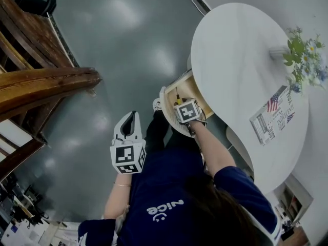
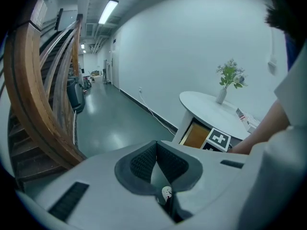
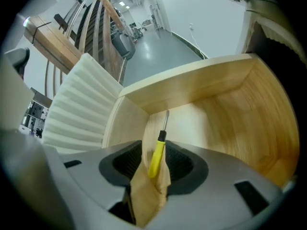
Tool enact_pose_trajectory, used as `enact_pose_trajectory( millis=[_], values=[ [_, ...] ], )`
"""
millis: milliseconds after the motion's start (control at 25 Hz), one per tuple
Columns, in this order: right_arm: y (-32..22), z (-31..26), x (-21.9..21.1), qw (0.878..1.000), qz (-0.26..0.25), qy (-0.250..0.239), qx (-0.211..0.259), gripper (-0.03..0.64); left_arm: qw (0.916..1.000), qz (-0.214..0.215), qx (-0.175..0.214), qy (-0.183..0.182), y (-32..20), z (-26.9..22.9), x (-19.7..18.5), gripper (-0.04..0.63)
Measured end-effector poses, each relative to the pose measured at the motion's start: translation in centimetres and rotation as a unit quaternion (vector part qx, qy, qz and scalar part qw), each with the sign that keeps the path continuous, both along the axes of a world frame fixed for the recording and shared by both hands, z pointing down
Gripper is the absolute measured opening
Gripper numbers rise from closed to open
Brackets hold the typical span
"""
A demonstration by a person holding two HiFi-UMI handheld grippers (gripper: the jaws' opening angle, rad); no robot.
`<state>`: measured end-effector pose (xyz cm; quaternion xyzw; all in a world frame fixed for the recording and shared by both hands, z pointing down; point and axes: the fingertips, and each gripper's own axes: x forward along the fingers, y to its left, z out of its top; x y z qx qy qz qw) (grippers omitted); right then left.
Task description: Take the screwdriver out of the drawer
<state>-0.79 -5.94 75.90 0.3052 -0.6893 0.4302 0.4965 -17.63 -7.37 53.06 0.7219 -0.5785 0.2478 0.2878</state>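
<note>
- While reaching down into the open wooden drawer [image 3: 230, 109], points the right gripper [image 3: 154, 152] straight along the screwdriver [image 3: 158, 147].
- Lies flat on the drawer floor, yellow handle near, metal tip aimed at the far wall.
- Straddles that handle with 2 pads [image 3: 127, 162] set narrowly apart, with bare wood on either side of it, so not clamped.
- Juts out from under the round white table [image 1: 241, 60], at its left edge, seen from the head view.
- Over to the left gripper [image 1: 130, 119] now: pressed together at the tips, with nothing between.
- Hangs well left of the drawer, above the grey floor [image 1: 118, 60], pointed down a long corridor.
- Stands at the table's far right: 1 vase of flowers [image 1: 302, 55].
- Lies nearer on the same top: 1 flag-printed booklet [image 1: 274, 117].
- Curves along the far left: 1 wooden stair rail [image 1: 46, 83].
</note>
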Motion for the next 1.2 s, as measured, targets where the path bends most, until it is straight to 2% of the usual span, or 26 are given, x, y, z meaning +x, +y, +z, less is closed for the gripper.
enact_pose_trajectory(
  millis=[120, 240, 640, 880, 1080, 1200],
  values=[
    [0.1, 1.0, -0.2, 1.0, -0.013, 0.003, -0.006, 0.16, 0.9999, -0.009, -0.004, -0.007, 0.2, 0.1, -0.6, 0.005],
    [-0.9, 1.7, -0.7, 0.999, -0.047, 0.007, 0.017, 0.163, 0.9997, -0.019, -0.012, -0.013, 0.7, 0.5, -1.1, 0.005],
    [-0.5, 4.0, -1.0, 0.996, -0.091, 0.018, -0.002, 0.173, 0.9989, -0.024, -0.025, -0.032, 1.6, 1.2, -0.8, 0.005],
    [-0.6, 4.7, -0.7, 0.996, -0.082, 0.032, -0.003, 0.165, 0.9988, -0.029, -0.029, -0.027, 1.9, 1.3, -0.7, 0.005],
    [-0.9, 4.9, -0.1, 0.995, -0.083, 0.05, 0.009, 0.097, 0.9986, -0.032, -0.033, -0.024, 2.1, 1.4, -0.7, 0.005],
    [-1.1, 4.9, 0.2, 0.997, -0.067, 0.045, 0.002, 0.084, 0.9987, -0.032, -0.033, -0.021, 2.0, 1.4, -0.6, 0.005]
  ],
)
